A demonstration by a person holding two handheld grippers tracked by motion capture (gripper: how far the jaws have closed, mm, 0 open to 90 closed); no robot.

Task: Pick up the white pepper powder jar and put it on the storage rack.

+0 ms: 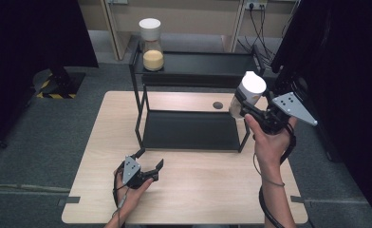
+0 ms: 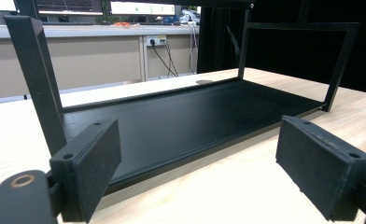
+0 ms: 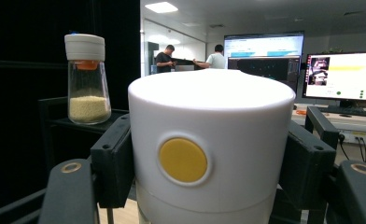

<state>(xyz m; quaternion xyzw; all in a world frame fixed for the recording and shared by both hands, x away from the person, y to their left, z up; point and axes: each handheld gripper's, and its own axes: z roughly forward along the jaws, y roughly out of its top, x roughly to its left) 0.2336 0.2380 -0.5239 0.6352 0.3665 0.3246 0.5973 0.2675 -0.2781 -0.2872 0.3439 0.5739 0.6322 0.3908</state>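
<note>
Currently my right gripper [image 1: 243, 105] is held up off the worktop [image 1: 98, 142] near the right end of the black two-tier rack [image 1: 193, 128], its fingers [image 3: 113, 161] clamped on either side of a white-capped jar [image 1: 248, 92]. From the right gripper view the jar's cap [image 3: 209, 140] sits between the pads, a round yellow spot [image 3: 183, 160] on its front facing the camera. My left gripper [image 1: 148, 164] rests low over the worktop just in front of the rack's left front leg [image 2: 38, 79], fingers [image 2: 90, 165] spread wide apart with nothing between them; the left gripper view looks across the rack's bare lower shelf [image 2: 190, 116]. A second jar [image 1: 152, 45], white cap, yellow grains in the bottom, stands upright at the left end of the rack's top shelf [image 1: 208, 64]. In the right gripper view it appears at upper left, well apart from the held jar. Monitors [image 3: 344, 77] and two people [image 3: 190, 58] are visible far behind.
</note>
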